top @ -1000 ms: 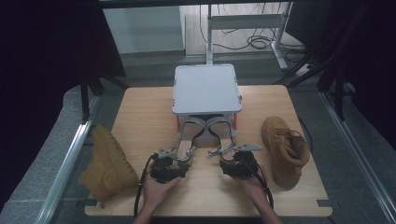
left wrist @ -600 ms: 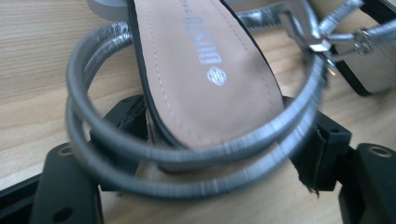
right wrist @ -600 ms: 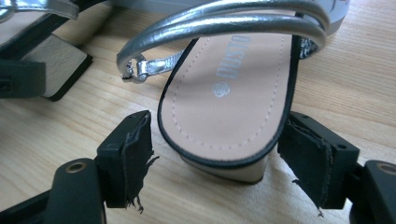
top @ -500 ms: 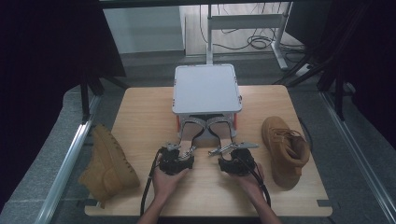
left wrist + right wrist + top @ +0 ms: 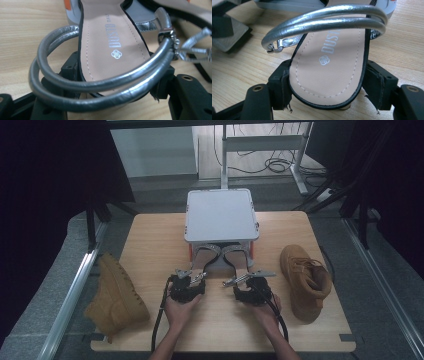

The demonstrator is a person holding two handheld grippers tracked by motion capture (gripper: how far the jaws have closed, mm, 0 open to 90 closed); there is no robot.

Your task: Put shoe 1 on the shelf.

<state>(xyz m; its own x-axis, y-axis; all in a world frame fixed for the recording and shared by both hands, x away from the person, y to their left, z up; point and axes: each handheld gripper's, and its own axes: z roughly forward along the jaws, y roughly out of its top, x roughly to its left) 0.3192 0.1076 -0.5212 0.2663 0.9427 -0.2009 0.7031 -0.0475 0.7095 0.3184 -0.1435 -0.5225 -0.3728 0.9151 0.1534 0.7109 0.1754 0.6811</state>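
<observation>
Fingers of the left gripper [image 5: 190, 281] sit on either side of the left sandal's [image 5: 201, 258] heel end, pressed against the edges of its sole in the left gripper view, so they look closed on it, though the silver ankle strap [image 5: 100, 85] hides much of the contact. At the bench's [image 5: 150, 250] 9 o'clock edge a tan boot [image 5: 116, 295] lies on its side, partly off the wood. Toward 12 o'clock a grey lidded box [image 5: 221, 215] covers the toes of both sandals. Right of centre, the right gripper [image 5: 248, 279] has its fingers [image 5: 279, 85] clamped on both sides of the right sandal's [image 5: 238, 260] heel, touching the sole's black rim. Toward 3 o'clock a second tan boot [image 5: 304, 280] stands upright.
</observation>
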